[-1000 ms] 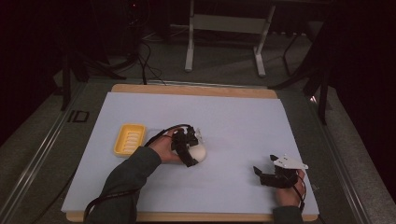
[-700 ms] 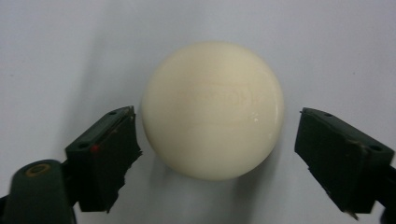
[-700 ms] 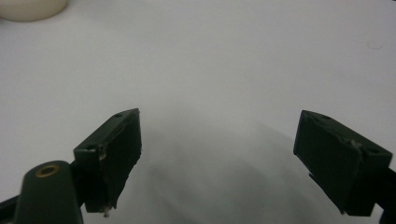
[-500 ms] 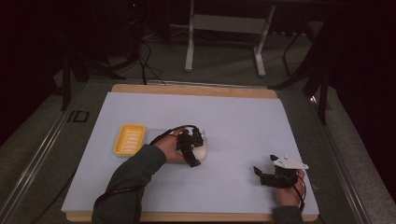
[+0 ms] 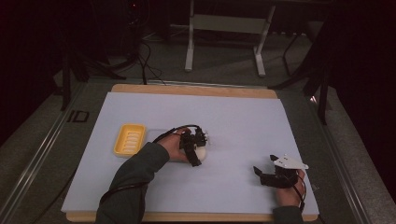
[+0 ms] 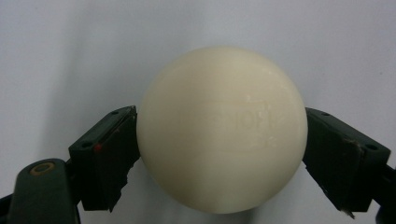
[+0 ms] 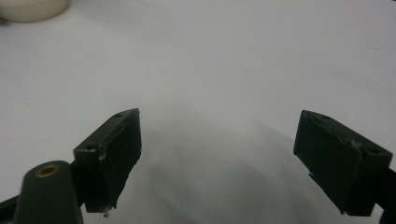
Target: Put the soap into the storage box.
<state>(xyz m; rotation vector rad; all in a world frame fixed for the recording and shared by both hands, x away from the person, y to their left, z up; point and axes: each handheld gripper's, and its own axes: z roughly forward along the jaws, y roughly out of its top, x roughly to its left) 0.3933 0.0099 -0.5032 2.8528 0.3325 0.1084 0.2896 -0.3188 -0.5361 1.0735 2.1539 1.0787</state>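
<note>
Soap bar — clamped between left hand-held gripper jaws; right hand-held gripper wide, holding nothing.

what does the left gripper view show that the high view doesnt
The left gripper view alone shows both pads pressed against the sides of the cream soap bar, and faint raised lettering on it. The high view alone shows the yellow soap dish to its left and the right gripper, open and apart. Both show the soap held by the left gripper over the white sheet.
</note>
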